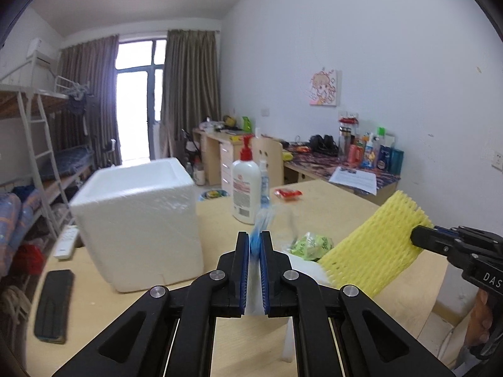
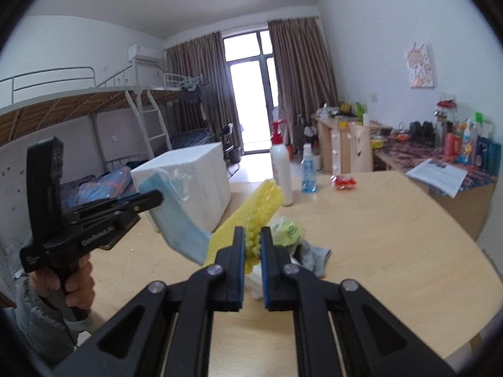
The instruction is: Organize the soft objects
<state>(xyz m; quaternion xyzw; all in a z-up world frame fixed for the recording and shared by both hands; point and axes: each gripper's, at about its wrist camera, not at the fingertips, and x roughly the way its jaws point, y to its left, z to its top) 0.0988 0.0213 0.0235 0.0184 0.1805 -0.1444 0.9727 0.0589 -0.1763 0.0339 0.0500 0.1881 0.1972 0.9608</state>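
My left gripper point(image 1: 254, 242) is shut on a light blue face mask point(image 1: 262, 220), which hangs as a sheet in the right wrist view point(image 2: 180, 220) in front of the white foam box point(image 1: 138, 220). My right gripper point(image 2: 253, 238) is shut on a yellow foam net sleeve point(image 2: 254, 210), held above the table; it also shows in the left wrist view point(image 1: 377, 245), at the right. On the table lie a green crumpled bag point(image 2: 287, 231), a grey sock point(image 2: 311, 256) and a white soft item point(image 2: 254, 282).
A white pump bottle point(image 1: 246, 188), a small blue bottle point(image 2: 308, 172) and a red packet point(image 1: 287, 194) stand farther back on the wooden table point(image 2: 393, 235). A remote point(image 1: 66, 240) and a black case point(image 1: 53, 306) lie left of the box. A cluttered desk lines the right wall.
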